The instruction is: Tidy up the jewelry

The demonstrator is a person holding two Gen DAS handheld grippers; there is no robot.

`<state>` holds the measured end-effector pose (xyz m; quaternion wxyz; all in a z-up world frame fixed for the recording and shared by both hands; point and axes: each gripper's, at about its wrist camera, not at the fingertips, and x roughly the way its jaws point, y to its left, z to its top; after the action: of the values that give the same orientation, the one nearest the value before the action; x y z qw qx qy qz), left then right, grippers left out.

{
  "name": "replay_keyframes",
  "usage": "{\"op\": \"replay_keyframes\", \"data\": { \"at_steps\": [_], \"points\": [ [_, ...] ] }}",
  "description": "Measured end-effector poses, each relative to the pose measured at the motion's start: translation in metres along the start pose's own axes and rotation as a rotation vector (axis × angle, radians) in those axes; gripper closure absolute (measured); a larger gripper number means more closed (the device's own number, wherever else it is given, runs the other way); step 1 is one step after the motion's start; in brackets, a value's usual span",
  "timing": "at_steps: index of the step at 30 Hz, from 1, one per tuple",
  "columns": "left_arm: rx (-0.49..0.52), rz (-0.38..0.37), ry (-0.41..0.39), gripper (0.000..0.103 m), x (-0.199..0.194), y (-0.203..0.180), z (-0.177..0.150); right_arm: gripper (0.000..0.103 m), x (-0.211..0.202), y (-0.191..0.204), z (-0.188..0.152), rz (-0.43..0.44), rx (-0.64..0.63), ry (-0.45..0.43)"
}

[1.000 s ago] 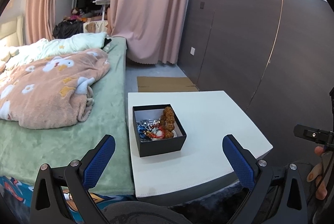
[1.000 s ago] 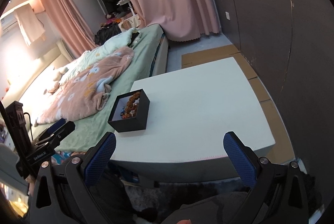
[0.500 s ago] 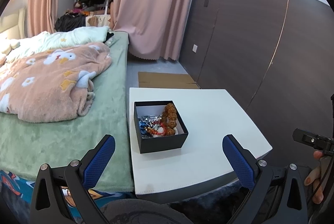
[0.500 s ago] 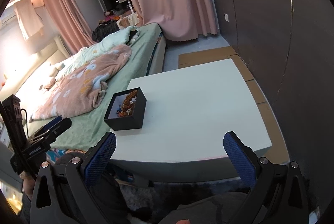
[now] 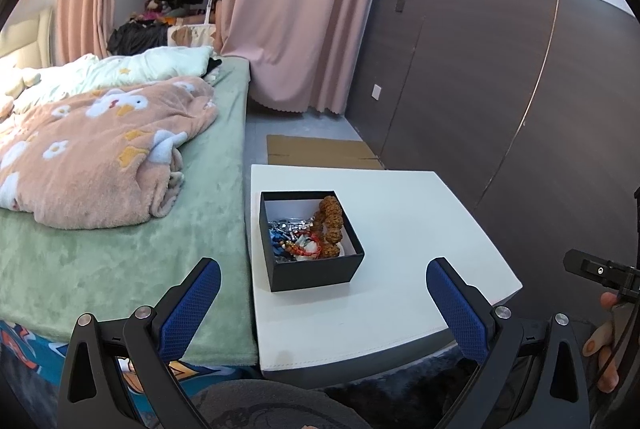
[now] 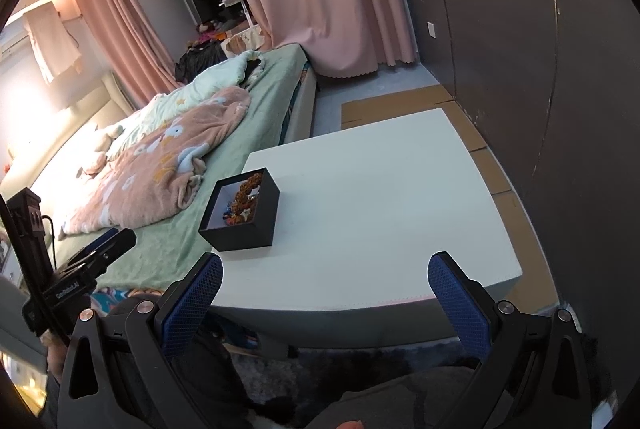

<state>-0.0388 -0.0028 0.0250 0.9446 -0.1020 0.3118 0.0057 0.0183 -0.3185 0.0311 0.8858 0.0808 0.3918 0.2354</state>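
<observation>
Black cardboard, lid off: the jewelry box (image 5: 310, 243) sat on the white table (image 5: 404, 229) at its bed-side edge, full of tangled jewelry (image 5: 310, 235).

You held both tools back from the table with nothing gripped: the left gripper (image 5: 323, 283) spread wide, the box ahead between its blue fingers (image 5: 192, 303), and the right gripper (image 6: 325, 277) equally released, the box ahead of its left finger. White lettering on the left tool's body, seen from the right wrist, was too small to read.

One black box (image 5: 310, 261), one white table (image 5: 400, 229), two tongs (image 5: 322, 279).
</observation>
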Motion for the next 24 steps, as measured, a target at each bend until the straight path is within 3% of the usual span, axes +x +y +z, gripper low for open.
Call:
{"op": "replay_keyframes", "data": {
  "at_steps": [24],
  "points": [
    [-0.009, 0.012, 0.007, 0.0, 0.0038, 0.006, -0.0027, 0.0, -0.0005, 0.0008, -0.0015, 0.014, 0.026, -0.003]
  ]
}}
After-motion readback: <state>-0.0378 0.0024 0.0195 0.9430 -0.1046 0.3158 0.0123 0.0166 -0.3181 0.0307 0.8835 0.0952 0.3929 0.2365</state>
